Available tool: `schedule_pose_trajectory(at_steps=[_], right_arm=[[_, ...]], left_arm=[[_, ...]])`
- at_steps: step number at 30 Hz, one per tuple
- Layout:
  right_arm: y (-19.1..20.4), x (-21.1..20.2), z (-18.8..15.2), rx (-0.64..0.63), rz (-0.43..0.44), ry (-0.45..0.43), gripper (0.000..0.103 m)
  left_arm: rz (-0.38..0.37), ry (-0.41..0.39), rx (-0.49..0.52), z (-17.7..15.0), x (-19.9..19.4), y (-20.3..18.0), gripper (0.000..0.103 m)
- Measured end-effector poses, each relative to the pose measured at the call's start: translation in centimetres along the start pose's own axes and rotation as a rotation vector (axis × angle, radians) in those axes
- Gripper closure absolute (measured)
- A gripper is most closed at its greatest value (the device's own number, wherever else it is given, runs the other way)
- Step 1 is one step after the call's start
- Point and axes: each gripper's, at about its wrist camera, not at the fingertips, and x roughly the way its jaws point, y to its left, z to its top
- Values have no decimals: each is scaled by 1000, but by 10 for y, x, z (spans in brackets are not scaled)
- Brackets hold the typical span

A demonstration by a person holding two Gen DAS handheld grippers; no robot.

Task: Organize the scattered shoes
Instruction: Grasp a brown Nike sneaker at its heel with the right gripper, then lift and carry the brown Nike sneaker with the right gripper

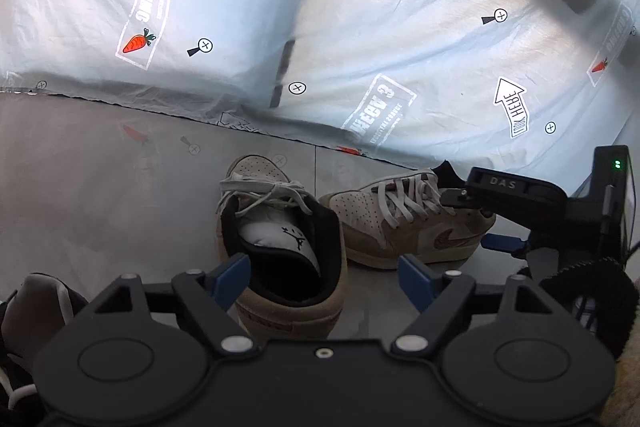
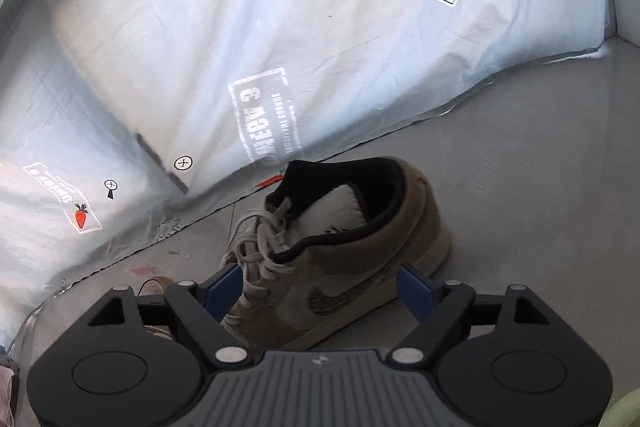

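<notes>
2 tan sneakers sit on a grey floor at the foot of a printed plastic sheet [image 1: 248, 7]. In the left wrist view, the left gripper [image 1: 324, 277] hangs over the heel of the near sneaker [image 1: 280, 251], its blue fingers spread wide on either side of the collar and closed on nothing. That shoe points away, toward the sheet. The second sneaker [image 1: 404, 227] lies just beside it on the right, toe close to the first shoe's side, turned roughly crosswise to it. The right gripper [image 1: 480, 223] reaches in from the right, over that shoe's heel end.

The right wrist view shows the right gripper [image 2: 320, 289] with jaws equally wide apart, straddling the second sneaker [image 2: 340, 255] near its laces and side, holding nothing. A pale toe at the left edge is probably the first shoe.

As a judgement, the pair is gathered but not squared: the 2 shoes are together yet face different ways. That fits shoes just set down and released, or shoes about to be picked up and lined up. A dark item [image 1: 36, 311] at the lower left may be more footwear; too little shows to tell.
</notes>
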Motion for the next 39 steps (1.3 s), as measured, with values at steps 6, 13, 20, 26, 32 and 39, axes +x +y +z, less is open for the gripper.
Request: schedule_pose_trajectory(at_steps=[6,13,20,26,32,39], right_arm=[[-13,21,5,63,-58,47,20],[-31,8,6,-65,-207,20,21],[-77,7,16,136,-234,-13,24],[-49,1,1,122,-193,-78,24],[-34,-1,-17,181,-176,-117,16],[-3,19,-40,-27,-157,-36,11]], left_arm=[[21,-7,-25,1,-1,8,21],[5,3,-29,0,3,6,22],[1,-5,-35,1,5,4,21],[8,-9,-32,1,1,5,21],[15,-10,-54,2,2,11,22],[-4,-13,-33,2,-1,8,21]])
